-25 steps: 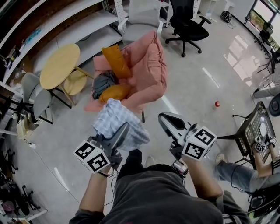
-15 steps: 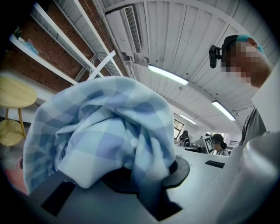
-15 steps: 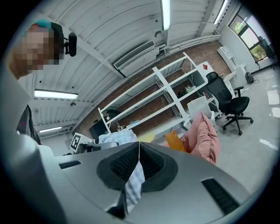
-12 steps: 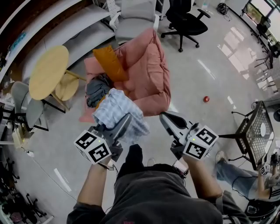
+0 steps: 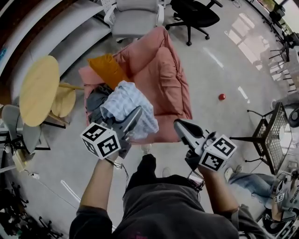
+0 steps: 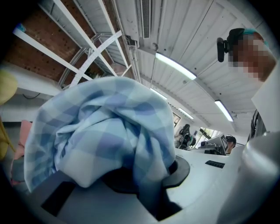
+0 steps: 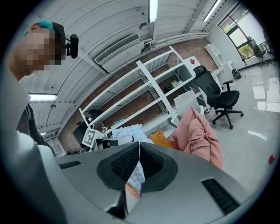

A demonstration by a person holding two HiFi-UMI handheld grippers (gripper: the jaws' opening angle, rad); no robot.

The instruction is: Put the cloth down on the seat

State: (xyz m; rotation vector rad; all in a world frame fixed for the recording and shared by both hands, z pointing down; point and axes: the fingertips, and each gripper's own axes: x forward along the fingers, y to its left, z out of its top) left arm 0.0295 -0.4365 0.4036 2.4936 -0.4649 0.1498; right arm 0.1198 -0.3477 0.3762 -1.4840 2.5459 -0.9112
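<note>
A blue-and-white checked cloth [image 5: 125,103] hangs bunched from my left gripper [image 5: 136,115], which is shut on it. It hovers over the front left of the pink armchair's seat [image 5: 161,79]. In the left gripper view the cloth [image 6: 105,131] drapes over both jaws and hides them. On the chair lie orange cushions [image 5: 107,70] and a dark grey garment [image 5: 95,99]. My right gripper [image 5: 178,124] is shut and empty, just short of the chair's front edge. In the right gripper view its jaws [image 7: 139,148] meet at the tip, with the cloth [image 7: 131,131] and armchair [image 7: 199,131] beyond.
A round yellow table [image 5: 39,88] and stool stand left of the armchair. A grey office chair [image 5: 135,16] and a black one [image 5: 194,14] are behind it. A small red ball [image 5: 222,97] lies on the floor at right, near a black mesh stand [image 5: 271,137].
Both grippers have come closer to the armchair. The cloth, held below the chair's front edge a second ago, now hangs over the seat's front left. Neither gripper's jaws have changed.
</note>
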